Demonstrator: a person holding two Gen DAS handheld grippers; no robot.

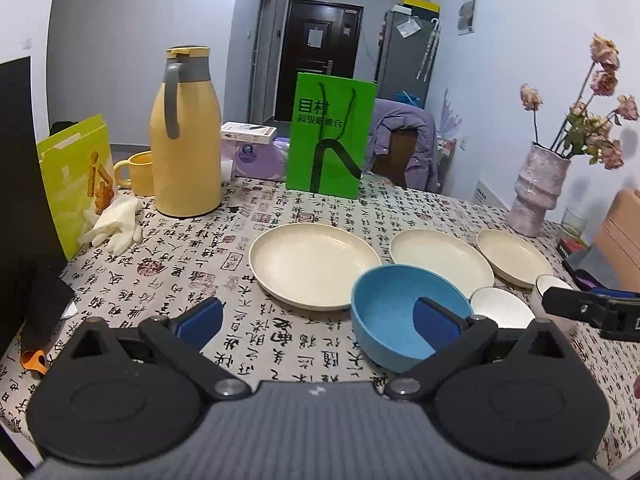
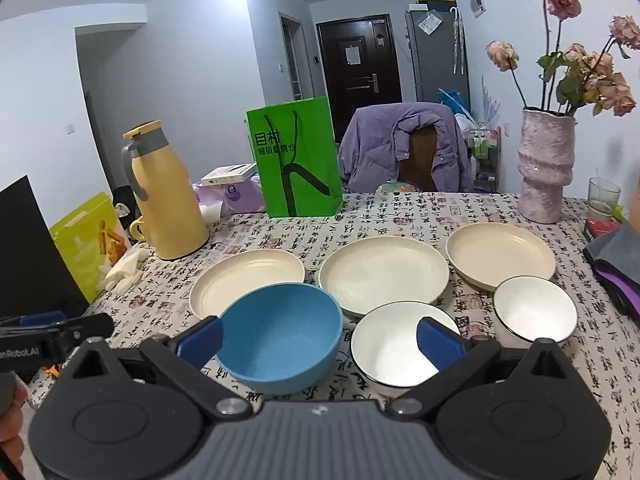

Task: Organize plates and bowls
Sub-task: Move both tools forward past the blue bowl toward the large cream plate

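Both grippers hang spread wide over the near table edge, holding nothing — the left gripper (image 1: 318,318) low in front of the blue bowl (image 1: 404,312), the right gripper (image 2: 320,338) framing that bowl and a white bowl (image 2: 396,350) beside it. Another white bowl (image 2: 534,308) sits further right. Behind them lie three cream plates (image 2: 382,270) in a row — apart, unstacked — on the tablecloth (image 2: 360,216).

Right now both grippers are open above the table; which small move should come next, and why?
Probably lower the right gripper onto the rim of the nearer white bowl to lift it toward the other white bowl. Both grippers hold nothing, the three cream plates and the blue bowl lie separate, and that bowl sits right under its right finger.
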